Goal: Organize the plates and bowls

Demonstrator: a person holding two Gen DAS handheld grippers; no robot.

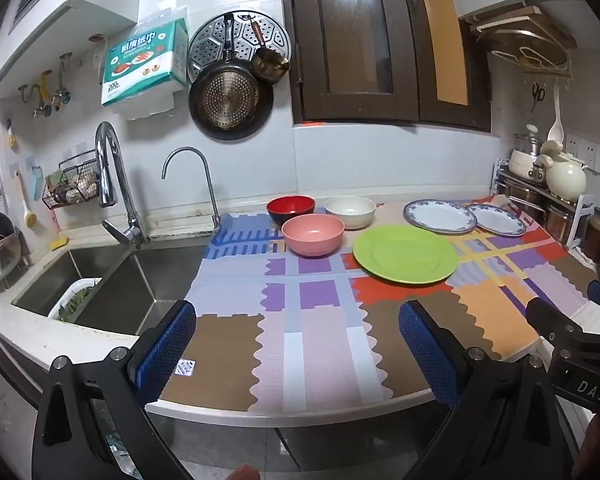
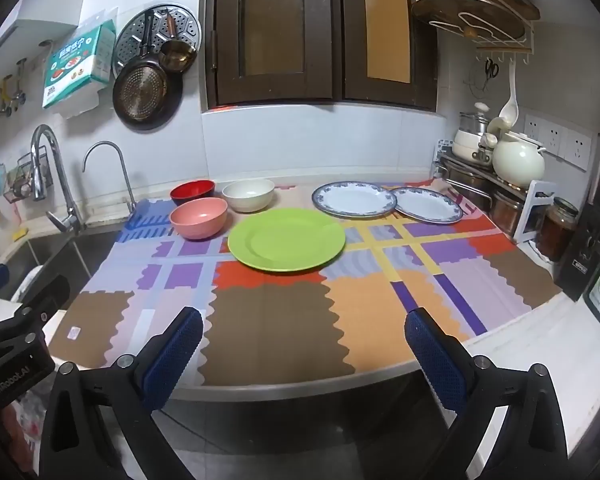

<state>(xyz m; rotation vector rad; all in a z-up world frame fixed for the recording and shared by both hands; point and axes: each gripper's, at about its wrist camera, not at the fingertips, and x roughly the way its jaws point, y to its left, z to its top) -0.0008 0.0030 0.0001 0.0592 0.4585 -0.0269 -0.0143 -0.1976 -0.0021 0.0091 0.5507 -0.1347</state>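
Observation:
On a patchwork mat [image 1: 312, 336] [image 2: 268, 320] stand a pink bowl [image 1: 313, 234] [image 2: 198, 217], a red bowl [image 1: 291, 209] [image 2: 192, 191] and a cream bowl [image 1: 350, 211] [image 2: 248, 194] close together. Right of them lies a green plate [image 1: 405, 254] [image 2: 287, 238]. Behind it lie two blue-rimmed white plates, the larger [image 1: 440, 216] [image 2: 354, 198] overlapping the smaller [image 1: 496, 219] [image 2: 428, 204]. My left gripper [image 1: 298, 318] hangs open over the mat's front edge with nothing between its fingers. My right gripper [image 2: 304, 320] is open too, equally far from the dishes.
A steel sink [image 1: 112, 284] [image 2: 40, 256] with two taps [image 1: 114, 184] lies left of the mat. Pans [image 1: 230, 96] hang on the wall. A rack with pots and a cream kettle [image 2: 518, 162] stands at the right, jars [image 2: 556, 232] and a knife block [image 2: 592, 240] nearer.

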